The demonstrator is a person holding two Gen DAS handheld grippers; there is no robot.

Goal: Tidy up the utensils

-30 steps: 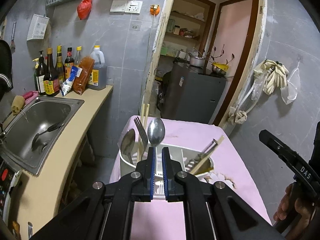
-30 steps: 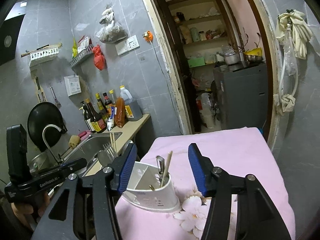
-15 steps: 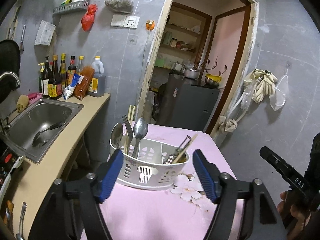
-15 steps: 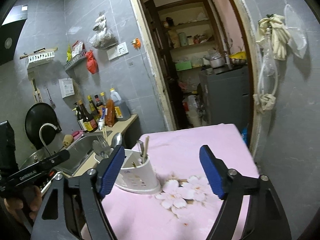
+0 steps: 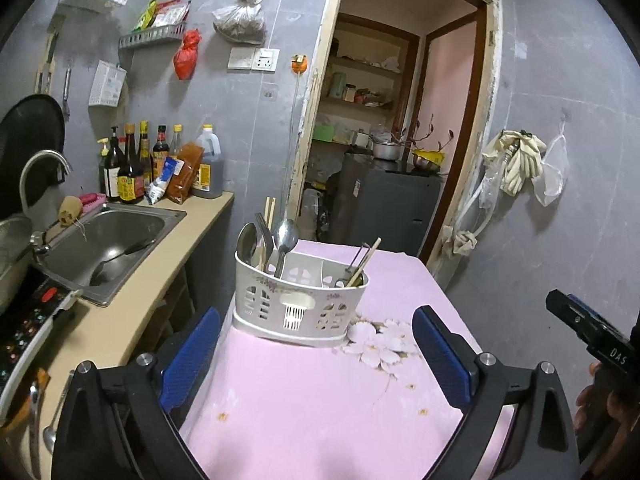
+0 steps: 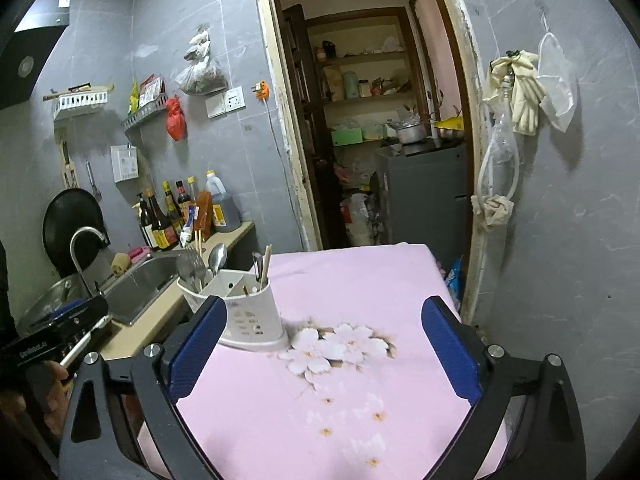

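A white slotted utensil caddy [image 5: 300, 300] stands on the pink flowered tablecloth [image 5: 320, 400]. Its left compartment holds two spoons [image 5: 285, 236], a fork and chopsticks; its right compartment holds chopsticks and a metal tool [image 5: 360, 260]. The caddy also shows in the right wrist view [image 6: 246, 312]. My left gripper [image 5: 316, 356] is open and empty, a short way in front of the caddy. My right gripper [image 6: 324, 354] is open and empty, to the right of the caddy above the cloth.
A steel sink [image 5: 108, 240] with a ladle in it and a counter with sauce bottles [image 5: 132, 164] lie to the left. An induction cooker [image 5: 28, 320] sits at the near left. A doorway [image 5: 392, 140] with a grey cabinet is behind the table.
My left gripper was shut on a spoon at the caddy; it let the spoon go into the left compartment, opened wide and drew back. My right gripper also drew back.
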